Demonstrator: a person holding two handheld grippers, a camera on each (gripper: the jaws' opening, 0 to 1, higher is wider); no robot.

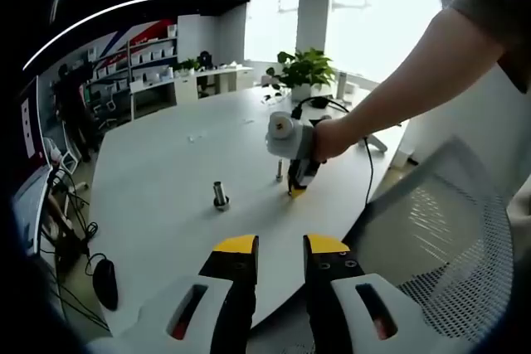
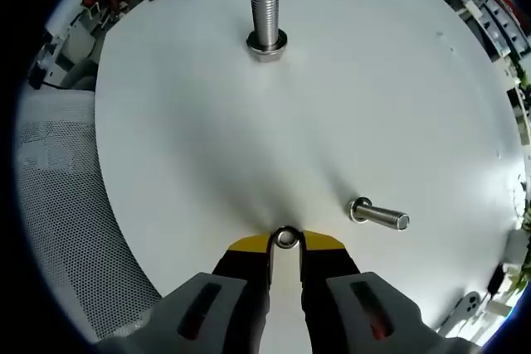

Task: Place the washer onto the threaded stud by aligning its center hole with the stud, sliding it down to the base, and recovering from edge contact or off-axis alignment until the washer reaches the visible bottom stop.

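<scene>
My right gripper (image 2: pixel 286 242) fingers pinch the washer (image 2: pixel 286 238) at the bench (image 2: pixel 182 147); the stud (image 2: pixel 265 18) is bare. Left gripper (image 1: pixel 280 256) fingers narrow, empty.

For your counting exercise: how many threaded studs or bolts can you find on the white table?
2. One large stud stands upright in its nut toward the top of the right gripper view; a slimmer bolt stands to the right of the right gripper, which pinches the washer.
</scene>
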